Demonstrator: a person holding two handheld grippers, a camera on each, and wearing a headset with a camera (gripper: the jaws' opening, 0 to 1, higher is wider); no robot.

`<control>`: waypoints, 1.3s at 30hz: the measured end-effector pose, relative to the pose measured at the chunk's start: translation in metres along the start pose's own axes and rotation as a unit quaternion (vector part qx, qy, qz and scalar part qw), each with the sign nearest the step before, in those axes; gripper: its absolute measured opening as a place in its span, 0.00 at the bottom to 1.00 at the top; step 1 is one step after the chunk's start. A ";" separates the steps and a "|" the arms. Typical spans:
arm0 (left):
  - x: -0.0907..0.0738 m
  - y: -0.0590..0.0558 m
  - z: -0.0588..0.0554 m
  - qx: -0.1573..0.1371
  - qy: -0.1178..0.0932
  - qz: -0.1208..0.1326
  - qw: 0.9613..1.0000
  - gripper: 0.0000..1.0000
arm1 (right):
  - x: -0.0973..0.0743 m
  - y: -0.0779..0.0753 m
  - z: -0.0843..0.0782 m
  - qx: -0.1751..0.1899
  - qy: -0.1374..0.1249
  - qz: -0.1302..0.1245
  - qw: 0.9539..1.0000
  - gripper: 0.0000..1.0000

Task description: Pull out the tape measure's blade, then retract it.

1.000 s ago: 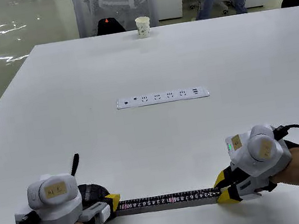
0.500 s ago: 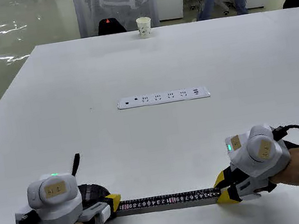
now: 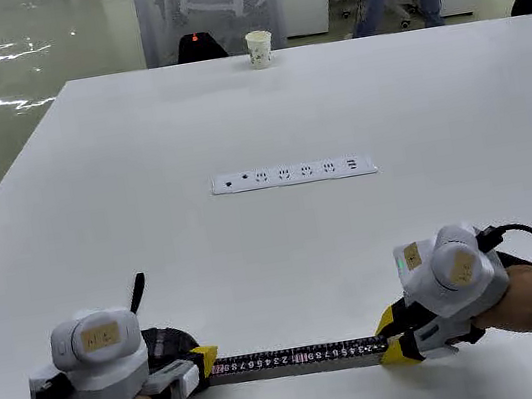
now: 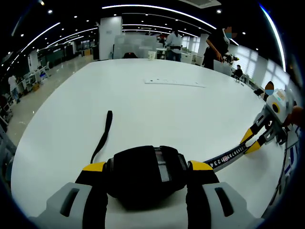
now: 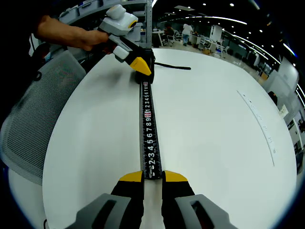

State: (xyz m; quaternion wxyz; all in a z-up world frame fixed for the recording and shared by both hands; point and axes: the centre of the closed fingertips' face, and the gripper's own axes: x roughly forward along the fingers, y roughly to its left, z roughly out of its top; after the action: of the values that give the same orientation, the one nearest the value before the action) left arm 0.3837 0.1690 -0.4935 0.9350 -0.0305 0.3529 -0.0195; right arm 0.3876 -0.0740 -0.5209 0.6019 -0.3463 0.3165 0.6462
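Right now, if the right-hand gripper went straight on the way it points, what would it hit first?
Following the blade it grips, the right gripper would probably reach the tape measure's case, clamped in the left gripper.

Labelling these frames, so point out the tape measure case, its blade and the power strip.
tape measure case (image 4: 143, 174): left gripper view, black housing top.
blade (image 5: 148, 129): right gripper view, numbered face.
power strip (image 3: 292, 174): head view, middle sockets.

The left gripper (image 3: 196, 364) covers most of the tape measure's case (image 3: 167, 339) at 7 o'clock; the blade's (image 5: 148, 129) tip is hidden between the right gripper's (image 5: 152, 177) jaws.
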 end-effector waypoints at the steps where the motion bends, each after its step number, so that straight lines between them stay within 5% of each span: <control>1: 0.000 0.000 0.000 0.000 0.000 0.000 1.000 0.62 | 0.000 0.000 0.000 0.000 0.000 0.000 1.000 0.10; 39: 0.000 -0.001 0.000 -0.001 0.003 -0.001 1.000 0.61 | 0.002 0.000 0.003 -0.002 0.003 0.001 1.000 0.10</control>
State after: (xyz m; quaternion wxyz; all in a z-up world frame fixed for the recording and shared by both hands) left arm 0.3839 0.1682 -0.4936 0.9337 -0.0314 0.3560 -0.0206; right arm 0.3877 -0.0705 -0.5206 0.5994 -0.3492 0.3171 0.6467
